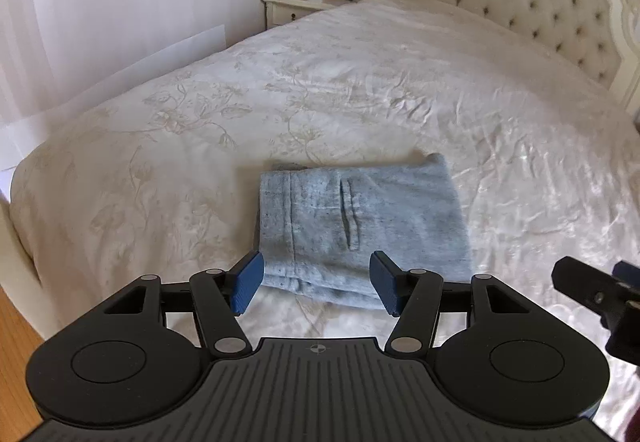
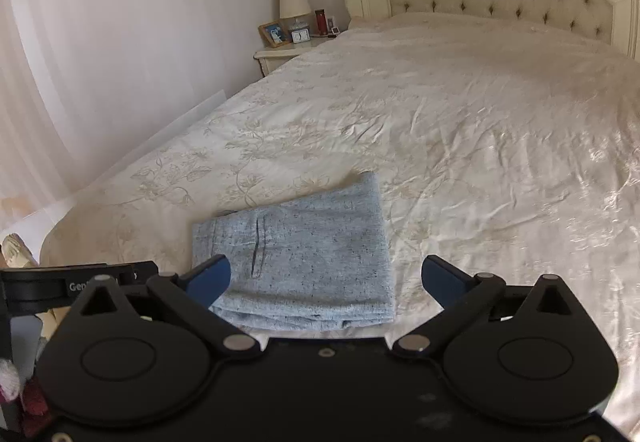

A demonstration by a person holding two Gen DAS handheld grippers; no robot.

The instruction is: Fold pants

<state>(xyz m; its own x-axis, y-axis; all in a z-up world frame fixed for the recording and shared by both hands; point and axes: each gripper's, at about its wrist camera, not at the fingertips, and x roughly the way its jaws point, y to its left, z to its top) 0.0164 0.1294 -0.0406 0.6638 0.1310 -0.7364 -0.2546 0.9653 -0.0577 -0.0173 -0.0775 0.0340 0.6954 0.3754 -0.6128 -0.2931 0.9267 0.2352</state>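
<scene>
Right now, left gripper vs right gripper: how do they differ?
Opening: the left gripper has its jaws partly open; the right gripper has them spread much wider, past the width of the folded pants.
Position: the left gripper frames the pants' near left part, by the pocket slit; the right gripper spans them.
Shared: both empty, above the bedspread, clear of the pants.

bed | cream floral bedspread | folded grey pants lying flat

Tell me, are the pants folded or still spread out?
Folded: the grey pants lie as a compact layered rectangle on the bed, stacked edges at the near side, no legs spread out.
</scene>
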